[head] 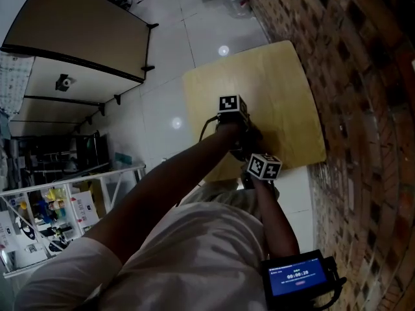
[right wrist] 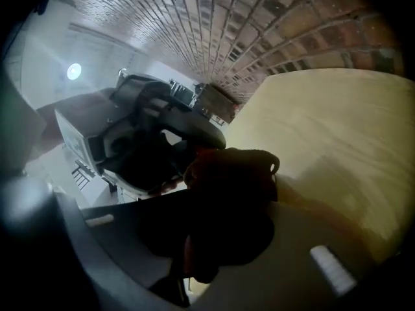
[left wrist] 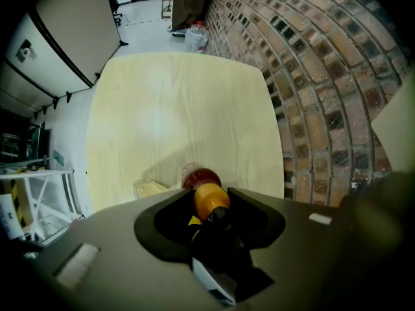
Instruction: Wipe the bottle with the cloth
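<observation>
Left gripper: your left gripper (left wrist: 211, 206) points steeply down over the near part of the table, and its dark jaws are closed round the upper part of the bottle.
Bottle: the small bottle with a black cap, an orange band and dark red contents (left wrist: 206, 190) stands between those jaws, seen from above. Its lower end is toward the table top, but you cannot tell from here whether it touches the wood.
Right gripper: your right gripper (right wrist: 224, 203) sits just beside the left one, nearer to your body in the head view. Its jaws are clamped on the cloth.
Cloth: the dark reddish bunched cloth (right wrist: 241, 167) fills the gap between the right jaws and bulges out past them toward the left gripper. The right gripper view is too dark to show whether it touches the bottle.
Table: the pale wooden table with rounded corners (left wrist: 181, 102) has one side along the brick wall. Apart from a small pale yellowish thing (left wrist: 152, 188) just beside the bottle, too unclear to name, its top is bare wood.
Surroundings: the red-brown brick wall (left wrist: 324, 76) runs along your right. A large clear plastic bottle (left wrist: 195, 37) stands on the light tiled floor beyond the far edge of the table.
</observation>
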`<state>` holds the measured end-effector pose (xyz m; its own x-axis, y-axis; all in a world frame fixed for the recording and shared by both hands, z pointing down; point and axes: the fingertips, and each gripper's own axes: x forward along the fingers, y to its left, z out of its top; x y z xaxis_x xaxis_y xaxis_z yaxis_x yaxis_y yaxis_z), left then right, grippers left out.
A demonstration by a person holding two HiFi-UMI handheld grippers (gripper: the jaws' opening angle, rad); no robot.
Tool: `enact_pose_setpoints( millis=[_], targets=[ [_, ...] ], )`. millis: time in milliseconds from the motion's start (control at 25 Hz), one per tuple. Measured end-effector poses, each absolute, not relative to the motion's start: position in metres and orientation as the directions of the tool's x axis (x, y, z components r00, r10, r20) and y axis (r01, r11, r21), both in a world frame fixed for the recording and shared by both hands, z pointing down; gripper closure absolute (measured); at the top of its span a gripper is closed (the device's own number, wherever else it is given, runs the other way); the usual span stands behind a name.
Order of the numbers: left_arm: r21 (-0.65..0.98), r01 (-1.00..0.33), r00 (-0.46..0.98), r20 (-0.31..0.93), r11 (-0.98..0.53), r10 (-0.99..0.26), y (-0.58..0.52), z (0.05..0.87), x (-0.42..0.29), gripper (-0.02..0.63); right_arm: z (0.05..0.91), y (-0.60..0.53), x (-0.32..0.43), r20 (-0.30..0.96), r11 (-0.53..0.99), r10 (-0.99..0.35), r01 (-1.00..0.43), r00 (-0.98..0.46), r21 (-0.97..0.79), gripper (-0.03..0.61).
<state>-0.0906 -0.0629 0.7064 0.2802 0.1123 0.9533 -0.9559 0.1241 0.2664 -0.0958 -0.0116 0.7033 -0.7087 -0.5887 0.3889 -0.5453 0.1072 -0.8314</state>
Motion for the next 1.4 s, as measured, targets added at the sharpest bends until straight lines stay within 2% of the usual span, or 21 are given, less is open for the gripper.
enact_pose_setpoints(
  millis=[360, 600, 680, 840, 920, 1040, 1280, 1400],
  targets=[
    [0.256, -0.964, 0.262, 0.958, 0.067, 0.116, -0.069, 0.711, -0.092, 0.431, 0.726, -0.031, -0.099, 0.406, 0.146, -0.534, -0.554, -0.742, -0.82, 0.497],
    [0.259, -0.964, 0.264, 0.956, 0.054, 0.128, -0.072, 0.71, -0.095, 0.431, 0.738, -0.03, -0.105, 0.502, 0.108, -0.461, -0.608, -0.732, -0.787, 0.497],
    [0.265, -0.964, 0.267, 0.954, 0.031, 0.138, -0.073, 0.711, -0.092, 0.43, 0.76, -0.027, -0.103, 0.575, 0.061, -0.401, -0.647, -0.713, -0.76, 0.497],
    [0.27, -0.96, 0.259, 0.956, -0.075, 0.135, -0.072, 0.714, -0.084, 0.416, 0.797, -0.024, -0.078, 0.664, -0.147, -0.361, -0.664, -0.654, -0.733, 0.497],
    [0.279, -0.948, 0.263, 0.957, -0.15, 0.12, -0.065, 0.711, -0.08, 0.365, 0.797, -0.021, -0.064, 0.668, -0.188, -0.37, -0.652, -0.646, -0.735, 0.497],
    [0.317, -0.926, 0.309, 0.948, -0.207, 0.073, -0.062, 0.699, -0.072, 0.301, 0.786, -0.02, -0.041, 0.652, -0.158, -0.406, -0.653, -0.641, -0.741, 0.495],
    [0.366, -0.901, 0.399, 0.91, -0.231, -0.115, -0.08, 0.675, -0.083, 0.305, 0.766, -0.009, 0.005, 0.628, -0.161, -0.49, -0.645, -0.604, -0.747, 0.495],
    [0.361, -0.88, 0.442, 0.859, -0.308, -0.256, -0.096, 0.656, -0.085, 0.302, 0.75, -0.008, 0.012, 0.597, -0.128, -0.531, -0.639, -0.602, -0.758, 0.495]
  ],
)
